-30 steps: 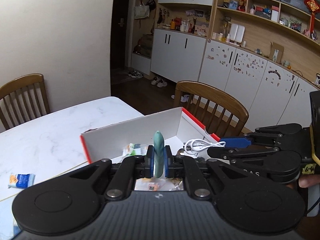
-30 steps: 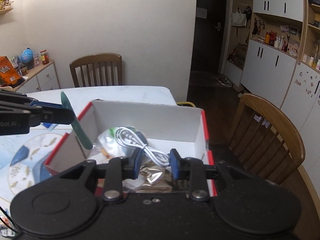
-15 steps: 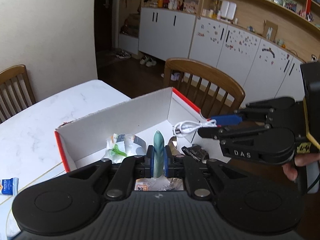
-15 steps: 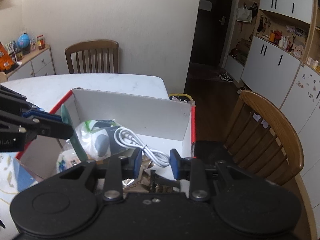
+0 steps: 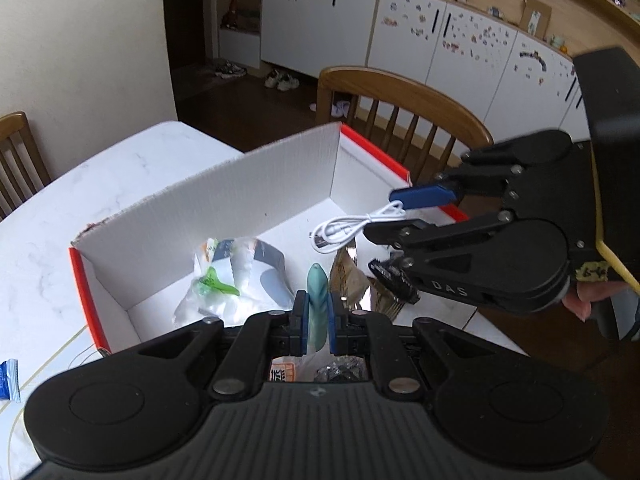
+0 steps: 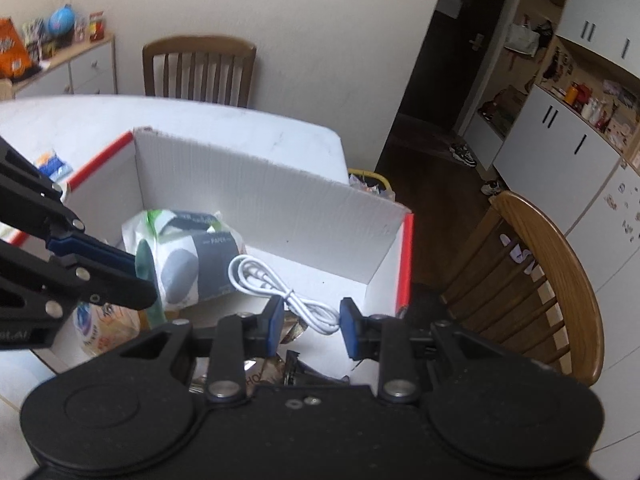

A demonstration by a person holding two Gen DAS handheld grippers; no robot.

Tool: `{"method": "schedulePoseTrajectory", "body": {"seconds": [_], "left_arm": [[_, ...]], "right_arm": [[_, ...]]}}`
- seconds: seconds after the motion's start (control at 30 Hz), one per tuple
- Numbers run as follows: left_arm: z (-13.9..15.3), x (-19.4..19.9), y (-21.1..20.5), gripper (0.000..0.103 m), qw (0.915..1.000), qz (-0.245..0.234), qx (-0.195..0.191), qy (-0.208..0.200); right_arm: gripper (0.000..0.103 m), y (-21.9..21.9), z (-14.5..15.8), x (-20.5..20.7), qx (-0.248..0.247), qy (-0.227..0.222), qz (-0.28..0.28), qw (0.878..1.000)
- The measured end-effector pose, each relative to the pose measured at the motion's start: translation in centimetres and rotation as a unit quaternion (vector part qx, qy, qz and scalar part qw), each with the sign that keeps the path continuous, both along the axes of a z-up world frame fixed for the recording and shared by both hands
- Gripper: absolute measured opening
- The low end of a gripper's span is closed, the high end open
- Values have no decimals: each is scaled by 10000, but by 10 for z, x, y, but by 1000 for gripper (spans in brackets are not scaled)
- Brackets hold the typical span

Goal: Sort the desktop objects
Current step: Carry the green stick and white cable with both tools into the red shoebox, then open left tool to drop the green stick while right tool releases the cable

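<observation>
Left wrist view shows a person's fingers (image 5: 580, 300) on the right gripper's handle and a blue snack packet (image 5: 9, 380) on the marble table (image 5: 80, 200); the right wrist view instead shows the sideboard with a globe (image 6: 62, 20) and a yellow bin (image 6: 370, 184) behind the box. Left gripper (image 5: 318, 320) is clenched on a flat teal-green strip (image 5: 318, 304) – long axis runs along the fingers, tip pointing forward and down into the white cardboard box with red edges (image 5: 240, 196). Right gripper (image 6: 308, 320) pinches a coiled white USB cable (image 6: 280, 284) between its blue pads, the loop hanging out ahead over the box interior, long axis slanting toward the far wall. Plastic-wrapped paper pack (image 6: 188, 256) and foil wrappers (image 5: 356, 280) lie on the box floor. Versus a second ago – both grippers have dropped lower and tipped further down, so the box now fills more of each view; both grips unchanged.
</observation>
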State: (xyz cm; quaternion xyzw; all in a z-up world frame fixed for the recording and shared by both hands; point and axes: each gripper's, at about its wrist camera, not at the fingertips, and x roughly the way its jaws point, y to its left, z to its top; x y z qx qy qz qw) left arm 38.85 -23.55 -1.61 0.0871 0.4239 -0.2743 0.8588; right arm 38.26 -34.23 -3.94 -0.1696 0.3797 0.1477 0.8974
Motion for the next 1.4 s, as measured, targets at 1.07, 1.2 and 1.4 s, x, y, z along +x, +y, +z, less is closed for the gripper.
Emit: {"method": "schedulePoseTrajectory", "body": {"seconds": [1.07, 1.2, 1.4], "left_arm": [[-33, 18, -4, 8, 9985, 29, 249, 494], [-29, 13, 0, 18, 9987, 77, 282, 412], [-16, -1, 7, 68, 9996, 198, 215, 17]], "right_arm": [[35, 14, -19, 9, -218, 220, 233, 9992], [38, 8, -11, 4, -54, 188, 178, 9996], [44, 0, 0, -4, 198, 149, 95, 9996]]}}
